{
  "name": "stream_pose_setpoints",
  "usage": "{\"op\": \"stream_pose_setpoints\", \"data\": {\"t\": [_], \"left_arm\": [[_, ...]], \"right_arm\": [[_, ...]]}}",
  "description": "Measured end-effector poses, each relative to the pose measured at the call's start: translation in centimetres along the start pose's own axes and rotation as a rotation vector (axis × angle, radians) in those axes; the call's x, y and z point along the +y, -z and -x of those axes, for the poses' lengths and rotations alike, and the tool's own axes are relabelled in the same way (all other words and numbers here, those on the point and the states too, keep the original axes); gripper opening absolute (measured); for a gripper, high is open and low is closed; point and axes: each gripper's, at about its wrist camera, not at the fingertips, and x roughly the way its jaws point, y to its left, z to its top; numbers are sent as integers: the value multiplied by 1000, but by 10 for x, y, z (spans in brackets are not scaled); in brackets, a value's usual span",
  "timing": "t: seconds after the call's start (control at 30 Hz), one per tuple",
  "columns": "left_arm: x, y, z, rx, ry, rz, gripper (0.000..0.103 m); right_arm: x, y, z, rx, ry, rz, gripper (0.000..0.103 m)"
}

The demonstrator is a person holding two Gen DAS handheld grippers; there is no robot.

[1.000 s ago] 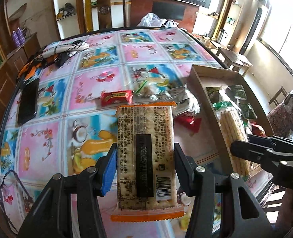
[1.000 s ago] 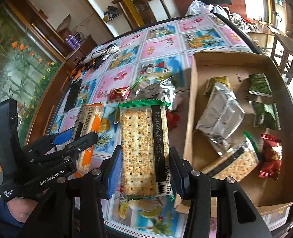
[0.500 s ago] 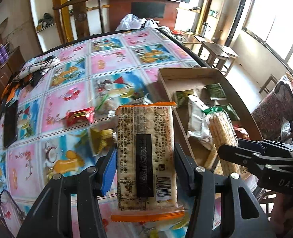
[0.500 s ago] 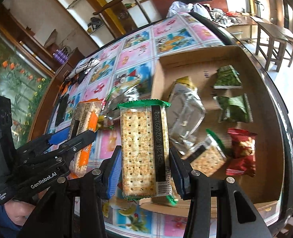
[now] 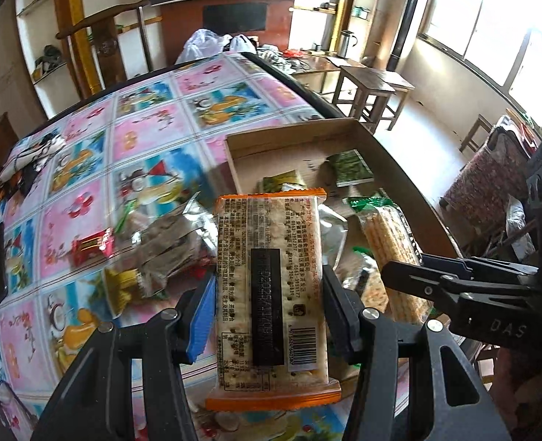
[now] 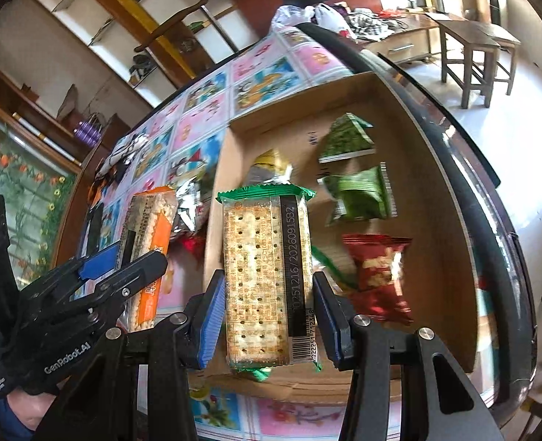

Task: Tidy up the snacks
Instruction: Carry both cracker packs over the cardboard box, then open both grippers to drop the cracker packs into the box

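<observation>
left wrist view: left claw (image 5: 269,316) grips orange cracker pack (image 5: 269,290); right claw (image 6: 269,316) grips green cracker pack (image 6: 267,286), seemingly above the box (image 6: 436,198).

The surface (image 5: 87,169) wears pink and blue cartoon squares. One cracker pack (image 5: 269,286) has orange ends, another cracker pack (image 6: 267,286) green. The box (image 6: 436,191) is plain brown.

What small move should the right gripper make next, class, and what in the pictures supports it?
Probably lower and release. The right gripper is shut on the green-trimmed cracker pack, which hangs over the cardboard box, near its front. A bare patch of floor shows left of the red snack bag. The left gripper holds the orange-trimmed cracker pack near the box's left wall.
</observation>
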Motion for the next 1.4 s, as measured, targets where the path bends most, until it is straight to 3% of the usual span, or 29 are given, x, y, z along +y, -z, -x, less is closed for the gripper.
{"op": "stream_pose_setpoints", "data": {"t": [0.67, 0.9, 1.4], "left_arm": [[-46, -19, -50, 48, 106, -31, 52], [-53, -21, -71, 77, 100, -38, 52], [-62, -19, -74, 68, 121, -92, 53]], "right_arm": [[-55, -27, 1, 2, 56, -74, 50], [-62, -54, -21, 21, 76, -58, 49], [-54, -93, -55, 13, 120, -8, 51]]}}
